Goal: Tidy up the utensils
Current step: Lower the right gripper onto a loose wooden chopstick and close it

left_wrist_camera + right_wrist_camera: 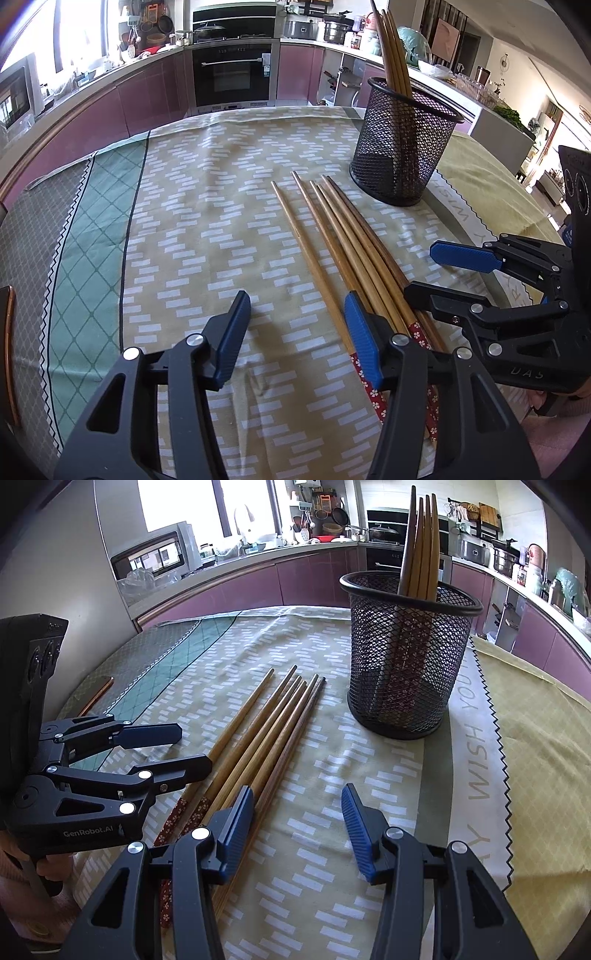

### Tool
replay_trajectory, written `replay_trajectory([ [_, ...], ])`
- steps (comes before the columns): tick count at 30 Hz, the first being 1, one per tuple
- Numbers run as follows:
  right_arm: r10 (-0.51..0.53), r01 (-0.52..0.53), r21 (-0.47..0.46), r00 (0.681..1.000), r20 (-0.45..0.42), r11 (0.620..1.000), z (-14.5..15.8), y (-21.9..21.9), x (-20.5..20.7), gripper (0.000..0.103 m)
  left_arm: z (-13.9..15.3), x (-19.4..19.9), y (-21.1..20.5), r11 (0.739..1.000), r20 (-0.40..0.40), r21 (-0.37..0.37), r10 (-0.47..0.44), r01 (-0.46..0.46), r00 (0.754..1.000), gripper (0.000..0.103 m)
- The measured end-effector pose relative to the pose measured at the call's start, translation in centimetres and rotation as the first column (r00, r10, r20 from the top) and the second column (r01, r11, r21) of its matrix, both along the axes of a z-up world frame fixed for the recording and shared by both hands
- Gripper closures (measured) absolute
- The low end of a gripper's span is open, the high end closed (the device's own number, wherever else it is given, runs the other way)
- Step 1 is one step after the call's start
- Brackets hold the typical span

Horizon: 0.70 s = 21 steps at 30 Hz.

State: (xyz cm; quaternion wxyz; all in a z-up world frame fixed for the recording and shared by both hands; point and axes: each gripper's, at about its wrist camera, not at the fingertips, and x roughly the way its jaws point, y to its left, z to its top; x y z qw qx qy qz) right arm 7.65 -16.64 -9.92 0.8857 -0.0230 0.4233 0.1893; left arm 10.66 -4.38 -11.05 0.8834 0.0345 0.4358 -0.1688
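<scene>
On the table's patterned cloth [207,206], five loose wooden chopsticks [343,243] are lying side by side in a fan, tips pointing toward the far edge, patterned red handle ends toward the near edge.

Mesh cup [404,147] is standing upright to the right of the chopstick tips, near the far right part of the table, close to the tips but not touching them. Several chopsticks [393,51] are already standing in it, leaning together, narrow tips up.

Left gripper [297,332] is hovering low over the near part of the table; jaws are standing apart with nothing between them. Its right finger is overlapping the handle ends of the bundle; contact cannot be judged.

Right gripper [297,827] is hovering just right of the bundle, jaws released and empty, bare cloth between the pads. Its left finger is sitting over the outermost chopstick; touching or not cannot be told.

Both grippers are pointing downward toward the table, close beside each other.
</scene>
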Motion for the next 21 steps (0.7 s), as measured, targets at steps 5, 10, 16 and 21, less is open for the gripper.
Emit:
replay_trajectory([
  [5, -0.003, 0.003, -0.008, 1.000, 0.000, 1.000, 0.02, 0.12, 0.17, 0.056, 0.05, 0.07, -0.24, 1.000, -0.001, 0.006, -0.002, 0.002, 1.000, 0.051],
  [10, -0.002, 0.002, -0.011, 1.000, -0.001, 1.000, 0.09, 0.20, 0.16, 0.056, 0.05, 0.06, -0.11, 1.000, -0.003, -0.004, 0.000, 0.000, 1.000, 0.053],
  [16, -0.002, 0.002, -0.013, 1.000, -0.003, 1.000, 0.08, 0.17, 0.23, 0.057, -0.01, 0.08, -0.01, 1.000, -0.001, -0.002, -0.001, 0.001, 1.000, 0.054],
  [21, 0.004, -0.004, -0.025, 1.000, -0.004, 1.000, 0.10, 0.38, 0.25, 0.063, 0.01, 0.26, -0.06, 1.000, -0.001, 0.000, 0.000, 0.000, 1.000, 0.057],
])
